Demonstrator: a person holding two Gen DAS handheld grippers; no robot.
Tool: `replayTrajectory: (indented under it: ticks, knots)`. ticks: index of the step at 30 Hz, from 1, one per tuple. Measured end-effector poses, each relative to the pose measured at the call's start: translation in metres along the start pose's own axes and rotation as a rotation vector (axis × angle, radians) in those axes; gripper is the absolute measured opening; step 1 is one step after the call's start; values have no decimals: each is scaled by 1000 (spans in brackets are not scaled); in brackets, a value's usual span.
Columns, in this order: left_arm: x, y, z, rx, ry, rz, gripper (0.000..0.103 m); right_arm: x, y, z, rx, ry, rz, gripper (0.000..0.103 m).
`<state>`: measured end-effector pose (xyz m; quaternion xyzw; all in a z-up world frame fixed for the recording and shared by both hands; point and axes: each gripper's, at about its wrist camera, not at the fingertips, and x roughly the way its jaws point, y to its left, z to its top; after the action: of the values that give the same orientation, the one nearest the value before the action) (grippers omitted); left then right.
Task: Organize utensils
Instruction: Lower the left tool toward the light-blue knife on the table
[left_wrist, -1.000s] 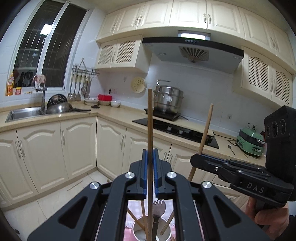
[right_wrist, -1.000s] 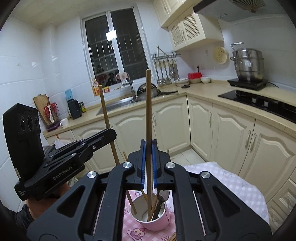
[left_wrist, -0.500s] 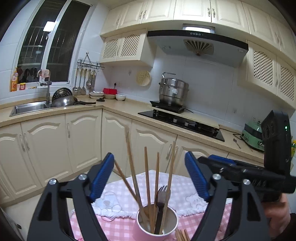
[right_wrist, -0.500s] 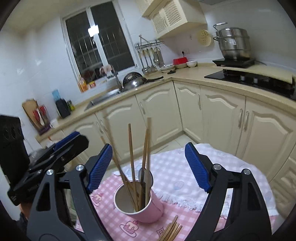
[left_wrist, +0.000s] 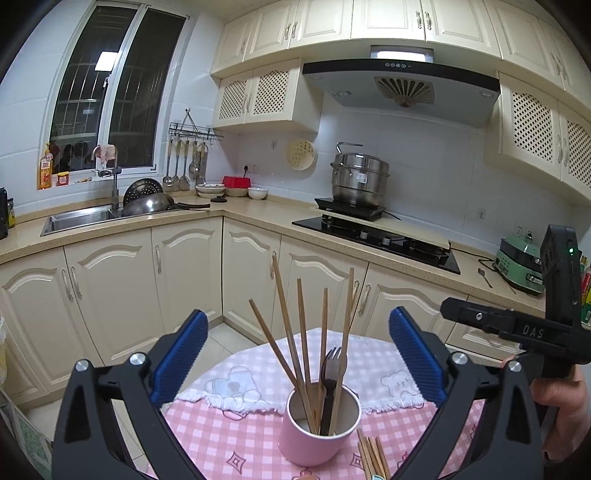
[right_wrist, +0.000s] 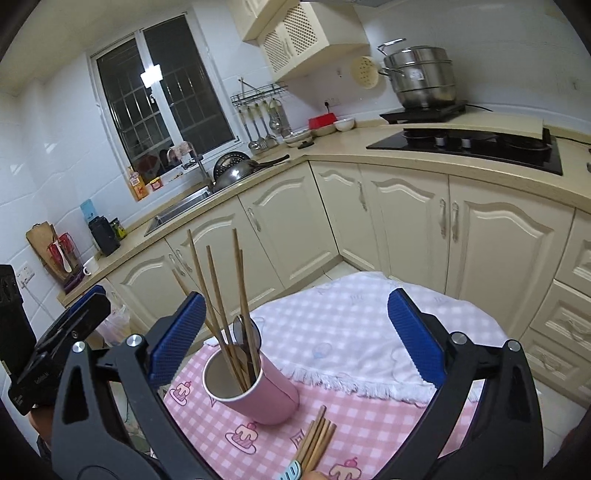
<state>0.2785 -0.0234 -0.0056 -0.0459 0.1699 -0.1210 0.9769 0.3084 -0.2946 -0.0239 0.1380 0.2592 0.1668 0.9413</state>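
A pink cup stands on the pink checked tablecloth. In it lean several wooden chopsticks and a dark fork. More loose chopsticks lie on the cloth just in front of the cup. My left gripper is behind and above the cup, its jaws opening wide, and its pads touch nothing. My right gripper has its jaws opening too, the cup sits near its left finger, and nothing is gripped.
A white fringed cloth covers the table's far half. Cream cabinets, a sink, a hob and a steel pot line the walls beyond. A person's hand holds the right gripper's handle. A teal handle tip shows at the bottom edge.
Both grippers were each shut on an upright chopstick; both jaws have spread wide and let go, and those chopsticks now stand in the cup. Both views have tilted down toward the table.
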Motion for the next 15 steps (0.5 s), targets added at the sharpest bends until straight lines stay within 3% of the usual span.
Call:
replayTrajectory:
  ticks: [15]
  knots:
    - [-1,-1,-27,-9,94,1,96,-9,-25,-33,35,116,-75,97]
